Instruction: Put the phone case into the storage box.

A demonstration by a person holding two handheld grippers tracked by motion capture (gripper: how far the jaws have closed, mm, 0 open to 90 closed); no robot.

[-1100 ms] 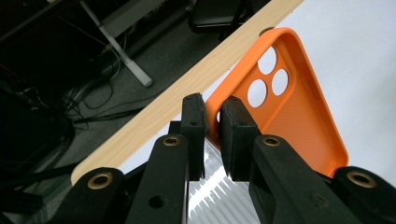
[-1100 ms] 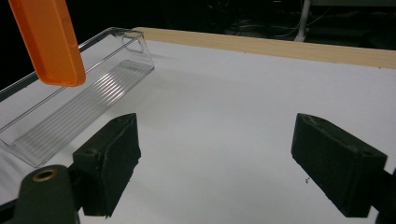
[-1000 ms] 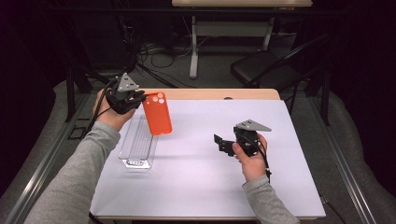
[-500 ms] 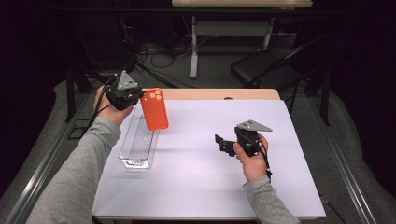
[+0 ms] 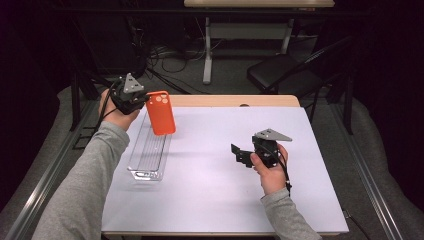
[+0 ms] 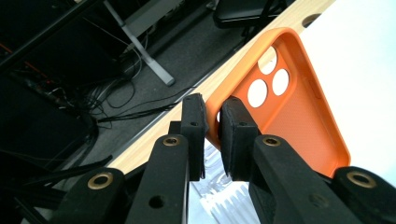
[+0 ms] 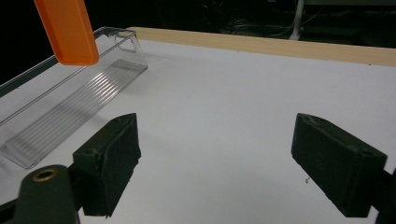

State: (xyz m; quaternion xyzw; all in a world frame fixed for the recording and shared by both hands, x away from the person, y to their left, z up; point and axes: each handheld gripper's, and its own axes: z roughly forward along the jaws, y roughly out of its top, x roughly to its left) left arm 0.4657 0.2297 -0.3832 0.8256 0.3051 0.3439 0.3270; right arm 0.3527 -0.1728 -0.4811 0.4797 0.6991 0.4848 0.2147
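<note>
Now left tongs [image 5: 144, 101] carried orange case [image 5: 161, 113] leftward.

Count: one orange phone case [image 5: 160, 112], above tabletop's left edge. One clear plastic tray [image 5: 148, 152], on tabletop near left edge. Two handheld grippers: left gripper [image 5: 131, 95], right gripper [image 5: 246, 155]. One white tabletop [image 5: 210, 200].
</note>
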